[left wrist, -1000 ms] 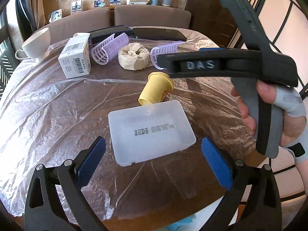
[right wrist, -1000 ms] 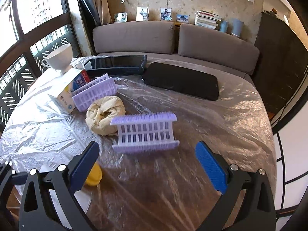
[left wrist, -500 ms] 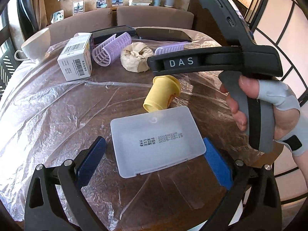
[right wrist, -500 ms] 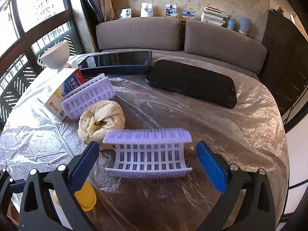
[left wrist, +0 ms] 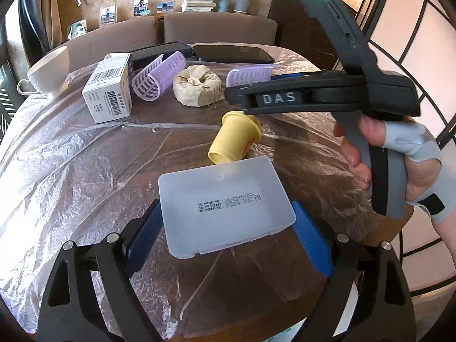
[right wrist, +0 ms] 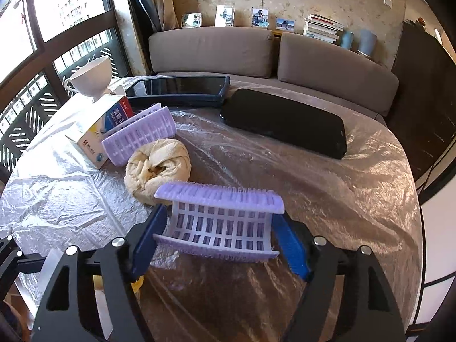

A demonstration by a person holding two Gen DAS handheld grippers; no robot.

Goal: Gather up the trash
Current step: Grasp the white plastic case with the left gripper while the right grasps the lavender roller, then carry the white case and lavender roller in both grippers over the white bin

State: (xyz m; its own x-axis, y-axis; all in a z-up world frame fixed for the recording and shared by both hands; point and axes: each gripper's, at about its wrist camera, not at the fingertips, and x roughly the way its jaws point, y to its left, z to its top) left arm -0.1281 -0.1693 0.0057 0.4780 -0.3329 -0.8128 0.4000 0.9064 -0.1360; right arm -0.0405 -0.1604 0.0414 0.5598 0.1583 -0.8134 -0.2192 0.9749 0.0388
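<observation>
the left gripper (left wrist: 225, 228) has its jaws pressed on the flat plastic lid (left wrist: 225, 203) lying on the table (left wrist: 71, 171); thin edges may slip out. the right gripper (right wrist: 218, 240) clamps the purple hair roller (right wrist: 221, 222), which may buckle and pop free.

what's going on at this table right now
A person is clearing trash off a plastic-covered table with a handheld gripper in each hand. The left gripper has its blue pads at both sides of a frosted plastic lid that lies flat. The right gripper has its pads against both ends of a purple hair roller. Both look closed on their items, neither visibly lifted. A yellow cup on its side, a crumpled paper wad and a second roller wait.
</observation>
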